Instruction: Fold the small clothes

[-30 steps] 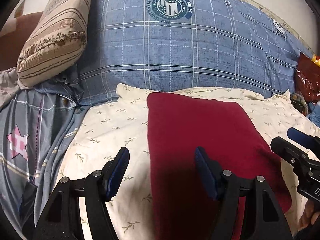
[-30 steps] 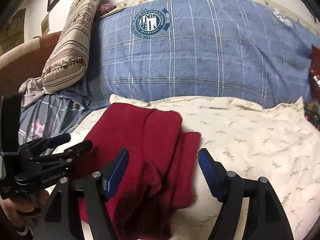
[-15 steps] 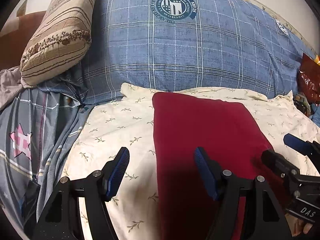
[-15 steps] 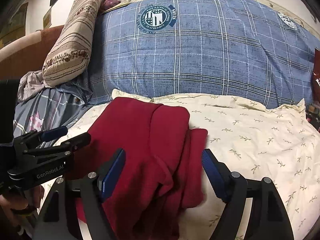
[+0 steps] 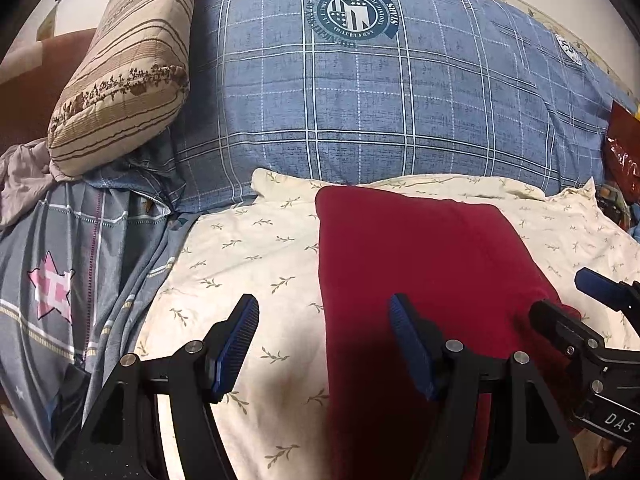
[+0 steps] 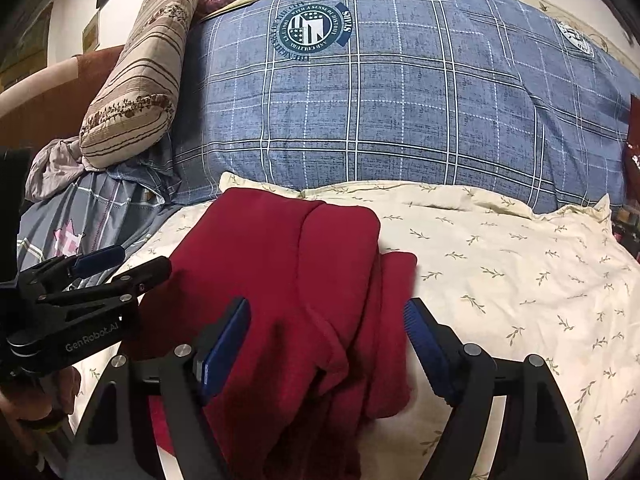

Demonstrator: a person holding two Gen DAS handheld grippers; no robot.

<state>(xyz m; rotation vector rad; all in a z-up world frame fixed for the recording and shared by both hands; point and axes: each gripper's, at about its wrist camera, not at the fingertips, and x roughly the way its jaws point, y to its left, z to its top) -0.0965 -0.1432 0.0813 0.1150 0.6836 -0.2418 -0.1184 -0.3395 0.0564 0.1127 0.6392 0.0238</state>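
Note:
A dark red garment (image 5: 420,264) lies folded on the cream leaf-print sheet (image 5: 248,256); in the right wrist view (image 6: 280,276) its right side shows layered folds and a narrow strip sticking out. My left gripper (image 5: 324,340) is open and empty, straddling the garment's left edge near its front. My right gripper (image 6: 326,344) is open and empty over the garment's front right part. Each gripper shows in the other's view: the right one (image 5: 576,300) at the garment's right edge, the left one (image 6: 120,264) at its left edge.
A big blue plaid pillow (image 5: 380,100) lies behind the garment. A striped beige pillow (image 5: 124,68) leans at the back left. A grey quilt with a pink star (image 5: 52,292) lies at the left. A red foil bag (image 5: 624,148) sits at the far right.
Both grippers have drawn back and slightly left from the garment. The garment lies as before. Both stay open.

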